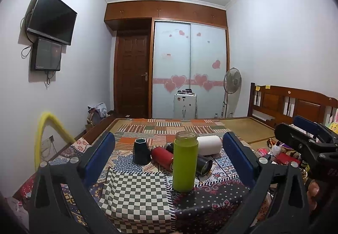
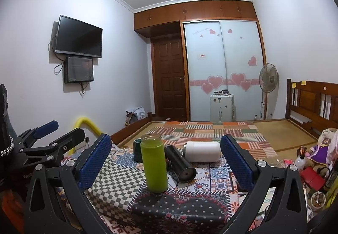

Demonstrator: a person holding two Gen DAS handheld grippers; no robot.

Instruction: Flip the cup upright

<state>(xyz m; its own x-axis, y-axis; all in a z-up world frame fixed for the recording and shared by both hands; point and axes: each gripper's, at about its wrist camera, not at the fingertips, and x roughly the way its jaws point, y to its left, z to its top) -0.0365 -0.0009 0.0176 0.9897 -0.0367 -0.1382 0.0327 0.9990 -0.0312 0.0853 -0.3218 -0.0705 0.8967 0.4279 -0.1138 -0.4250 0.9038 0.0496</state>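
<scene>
A green cup stands upright on the patchwork cloth, mouth up; it also shows in the right wrist view. Behind it a red cup, a black steel cup and a white cup lie on their sides. A dark hexagonal cup stands upright at the left. In the right wrist view the black cup and white cup lie right of the green one. My left gripper is open and empty, short of the cups. My right gripper is open and empty too.
The cups rest on a bed covered with patchwork cloth. Toys and clutter lie at the right. A yellow foam tube curves at the left edge. A wardrobe, door, fan and small white unit stand at the far wall.
</scene>
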